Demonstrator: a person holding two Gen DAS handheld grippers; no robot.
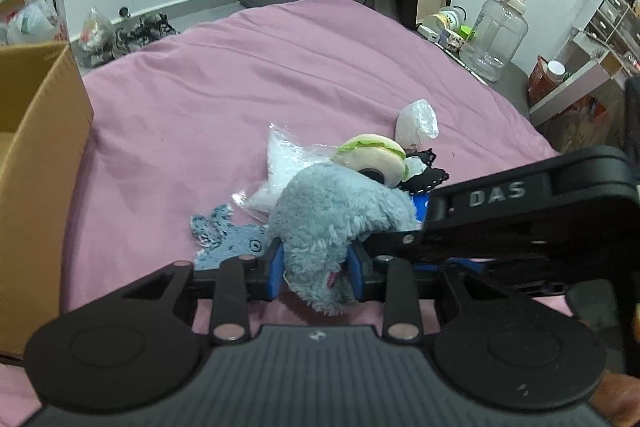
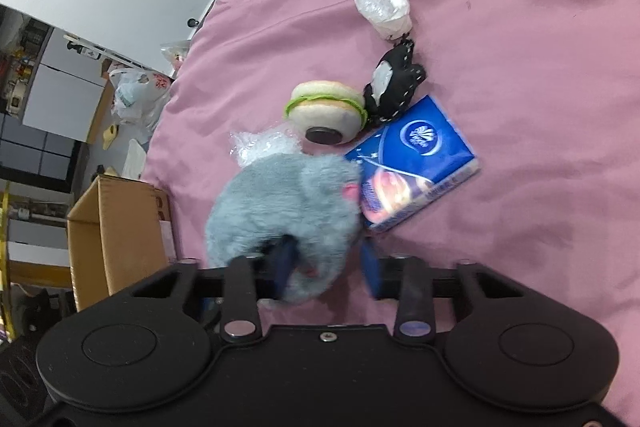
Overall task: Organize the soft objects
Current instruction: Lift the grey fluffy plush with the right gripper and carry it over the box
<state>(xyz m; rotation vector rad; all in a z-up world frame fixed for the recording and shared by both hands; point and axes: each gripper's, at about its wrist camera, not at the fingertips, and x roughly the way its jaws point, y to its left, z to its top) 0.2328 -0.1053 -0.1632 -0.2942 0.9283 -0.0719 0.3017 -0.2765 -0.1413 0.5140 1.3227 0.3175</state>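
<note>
- The grey plush toy [image 1: 328, 211] lies on the pink bed sheet [image 1: 280, 67], in a cluster with a burger-shaped plush [image 1: 372, 157], a clear bag of white filling [image 1: 280, 167], a blue knitted piece [image 1: 228, 239], a black-and-white plush [image 2: 394, 83] and a blue tissue pack [image 2: 416, 163].
- The left tongs [image 1: 316, 267] are nearly closed, blue pads pressing one end of the grey plush toy.
- The right tongs [image 2: 328, 263] are also narrowed onto the same toy; one pad digs into the fur, the other is blurred beside it, so that grip looks less certain.
- The step in hand appears to be the pick-up of the grey toy with both tongs.
- Next it likely calls for lifting both together and carrying the toy sideways to the open cardboard box [image 1: 36, 147] at the bed's edge, without dragging the bag of filling beneath it.
</note>
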